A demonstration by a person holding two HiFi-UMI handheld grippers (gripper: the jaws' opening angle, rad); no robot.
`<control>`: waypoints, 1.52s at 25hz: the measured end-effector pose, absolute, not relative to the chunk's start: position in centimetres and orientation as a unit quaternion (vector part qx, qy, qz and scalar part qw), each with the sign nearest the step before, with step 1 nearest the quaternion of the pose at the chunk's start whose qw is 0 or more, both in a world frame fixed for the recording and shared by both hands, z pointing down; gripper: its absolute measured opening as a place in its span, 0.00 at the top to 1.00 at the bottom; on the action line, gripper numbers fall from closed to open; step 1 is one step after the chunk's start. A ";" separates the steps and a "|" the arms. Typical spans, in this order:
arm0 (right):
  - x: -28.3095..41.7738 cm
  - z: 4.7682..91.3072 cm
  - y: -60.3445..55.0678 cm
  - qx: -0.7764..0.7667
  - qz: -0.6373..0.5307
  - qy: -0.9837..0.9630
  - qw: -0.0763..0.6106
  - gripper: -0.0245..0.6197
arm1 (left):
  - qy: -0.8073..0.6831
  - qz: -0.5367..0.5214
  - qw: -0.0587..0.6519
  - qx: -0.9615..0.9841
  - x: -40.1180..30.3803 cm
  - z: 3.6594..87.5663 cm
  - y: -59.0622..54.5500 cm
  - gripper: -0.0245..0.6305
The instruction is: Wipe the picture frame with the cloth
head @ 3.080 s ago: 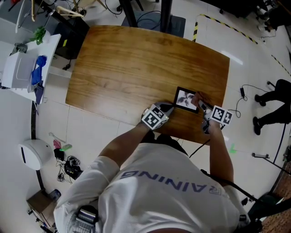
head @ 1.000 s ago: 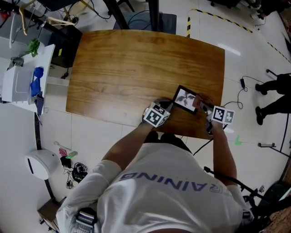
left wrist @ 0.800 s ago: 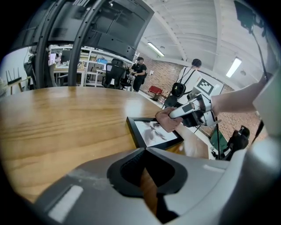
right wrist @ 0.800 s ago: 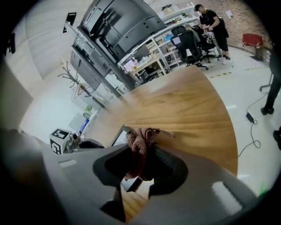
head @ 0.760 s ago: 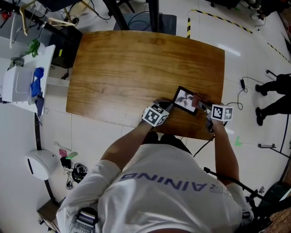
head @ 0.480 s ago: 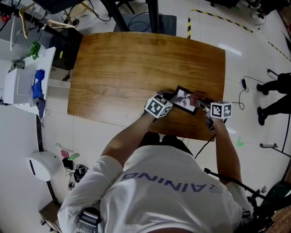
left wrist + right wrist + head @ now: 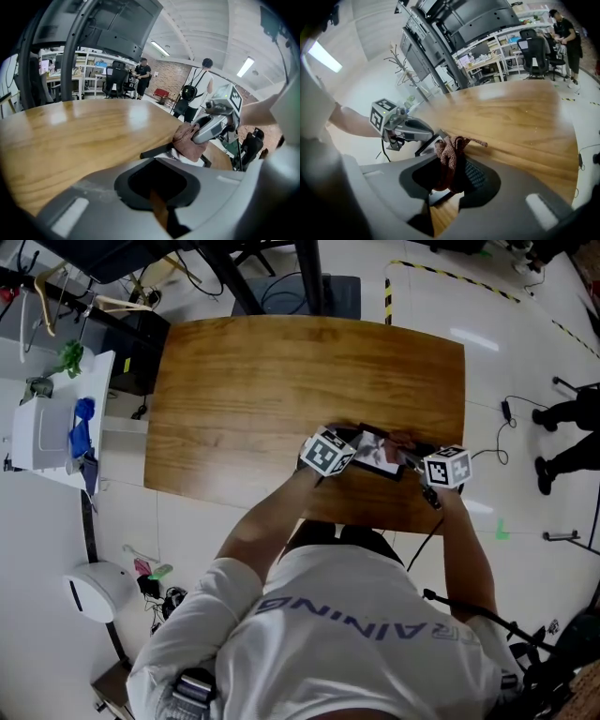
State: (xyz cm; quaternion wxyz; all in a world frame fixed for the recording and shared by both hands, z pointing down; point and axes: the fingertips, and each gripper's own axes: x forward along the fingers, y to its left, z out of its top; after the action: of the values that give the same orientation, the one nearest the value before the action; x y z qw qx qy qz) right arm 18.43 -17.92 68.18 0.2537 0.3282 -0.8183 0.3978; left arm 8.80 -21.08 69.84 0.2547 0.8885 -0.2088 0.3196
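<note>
I look down on the wooden table (image 7: 281, 371) from above. The picture frame (image 7: 373, 456) is on it at about 5 o'clock, close to the near edge and not far from the edge at 3 o'clock. I cannot tell if it lies flat or is tipped up a little.

My left gripper (image 7: 349, 454) is at the frame's 9 o'clock side. Its jaws are pressed onto the frame's dark rim there. My right gripper (image 7: 414, 457) comes in from 3 o'clock. Its jaws pinch a bunched reddish cloth (image 7: 449, 157), and the cloth touches the face of the frame near its 3 o'clock end. The two grippers are near each other, with the frame between them.

For room to move, the big side is up and left. Wide open wood runs from the frame to the far edge at 12 o'clock and to the edge at 9 o'clock. Toward 6 o'clock there is only a thin strip of wood before the edge. Toward 3 o'clock the edge is just past my right gripper.

Off the table, a white cart (image 7: 42, 413) stands at 9 o'clock, apart from the wood. A cable (image 7: 502, 432) lies on the floor near the 3 o'clock edge, and a person's legs (image 7: 562, 418) show beyond it, well apart from the table
</note>
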 end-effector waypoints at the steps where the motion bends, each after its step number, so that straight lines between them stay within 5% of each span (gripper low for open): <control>1: 18.6 68.2 -17.9 0.339 0.403 -0.813 0.247 0.78 | -0.205 0.319 0.255 0.890 8.8 69.9 -21.2 0.95; 11: 11.3 66.3 -16.1 0.356 0.562 -0.743 0.072 0.78 | -0.183 0.303 0.310 0.883 8.6 69.6 -21.6 0.95; 19: 8.4 68.7 -14.8 0.372 0.581 -0.719 0.079 0.78 | -0.176 0.300 0.325 0.879 8.6 69.4 -21.7 0.95; 38: 18.7 69.8 -8.5 0.457 0.552 -0.689 0.107 0.78 | -0.189 0.302 0.301 0.885 7.8 70.6 -22.0 0.95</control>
State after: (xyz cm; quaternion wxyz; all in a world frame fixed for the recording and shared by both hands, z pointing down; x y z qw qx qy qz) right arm 18.68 -8.49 69.82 0.1074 0.4572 -0.6891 0.5519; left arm 7.78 -21.95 70.62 0.3009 0.8845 -0.1890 0.3023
